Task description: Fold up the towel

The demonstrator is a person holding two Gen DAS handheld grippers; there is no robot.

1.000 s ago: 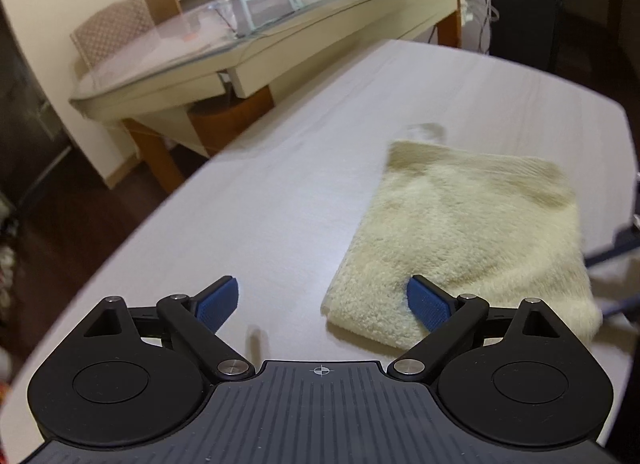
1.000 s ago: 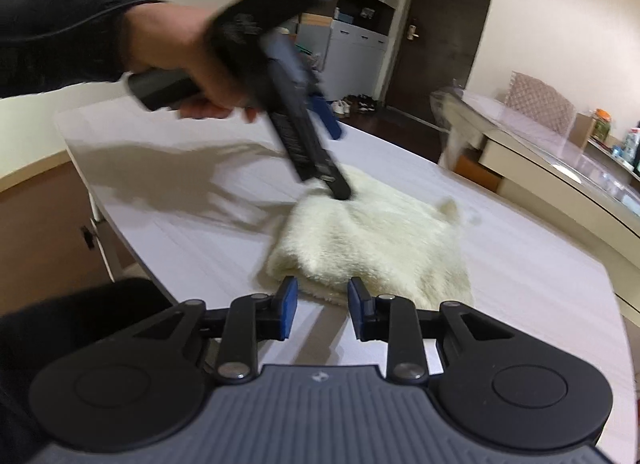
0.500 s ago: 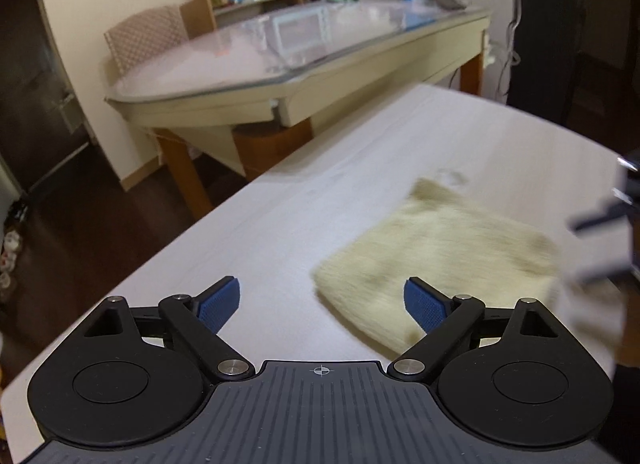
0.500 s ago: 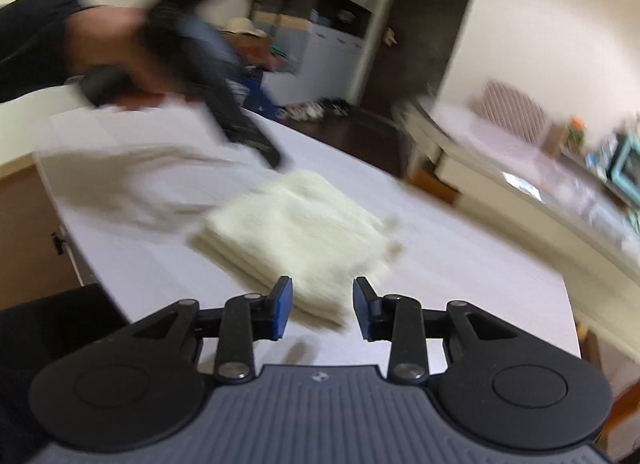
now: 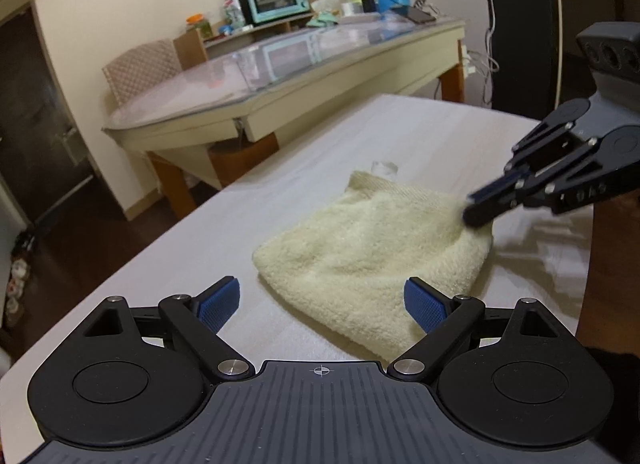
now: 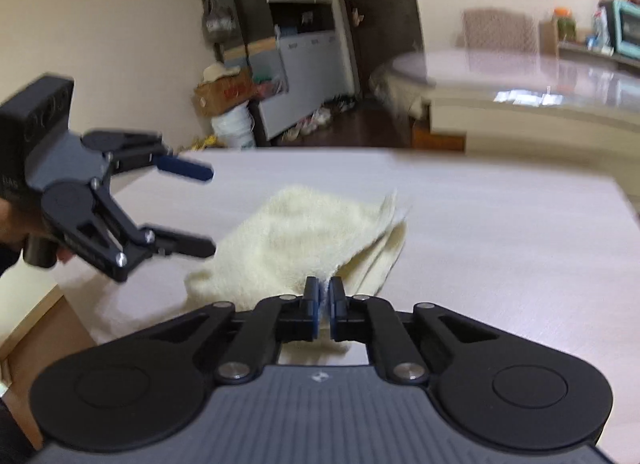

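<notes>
My right tool (image 6: 325, 296) angles down, pinched together on the towel (image 6: 304, 232) corner nearest it. My left tool (image 5: 322, 298) tilts down with fingers spread apart, the towel just ahead on the bench (image 5: 420, 132).

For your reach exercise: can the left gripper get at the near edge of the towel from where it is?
Probably yes. The left gripper is open, the towel lies just ahead with bare table between, and the right gripper pinches another edge.

folded cream terry towel (image 5: 372, 256) sitting mid pale wooden table (image 5: 304, 192), open left gripper (image 5: 322, 302) at its 6 o'clock, right gripper (image 5: 474, 210) pinching the 3 o'clock corner, glass-topped table (image 5: 280, 76) behind at 11
</notes>
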